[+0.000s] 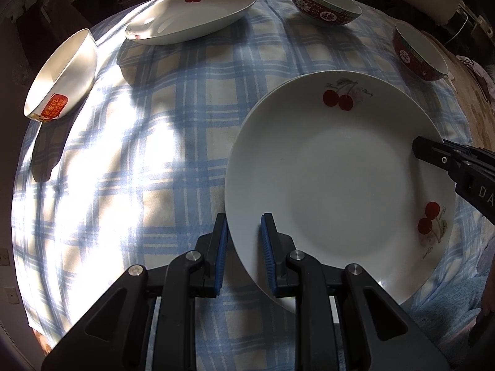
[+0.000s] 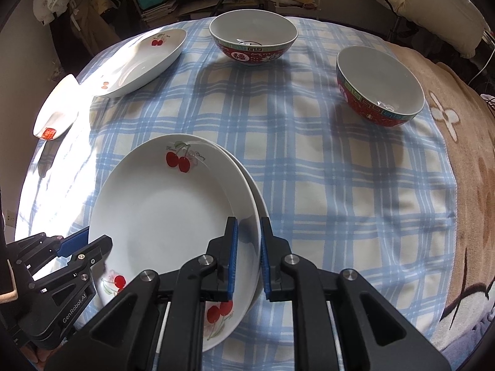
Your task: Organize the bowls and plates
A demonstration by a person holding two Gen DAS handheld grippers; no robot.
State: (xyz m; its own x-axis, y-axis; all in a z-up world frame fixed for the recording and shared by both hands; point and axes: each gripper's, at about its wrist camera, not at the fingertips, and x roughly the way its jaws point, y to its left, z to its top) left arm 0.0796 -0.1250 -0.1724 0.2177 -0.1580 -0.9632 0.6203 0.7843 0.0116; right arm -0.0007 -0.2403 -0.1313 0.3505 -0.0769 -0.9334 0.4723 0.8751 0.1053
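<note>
Left to right. A white bowl (image 1: 62, 75) with a red label lies tipped at the far left edge of the surface (image 1: 139, 160), which is draped in a blue plaid cloth. A lone cherry plate (image 1: 191, 14) sits behind it. The left gripper (image 1: 244, 241) is closed on the left rim of the top plate (image 1: 334, 179). That plate sits on a second plate (image 2: 258, 198), slightly offset, so the lower rim shows on the right. The right gripper (image 2: 249, 247) straddles the opposite rim, its jaws parting slightly with the rim between the pads. The two grips lie across the plate's width, one on each side. Two red patterned bowls, the far bowl (image 2: 252, 38) and the right bowl (image 2: 379, 85), stand well apart beyond the stack. The right gripper is judged the nearer to both.
</note>
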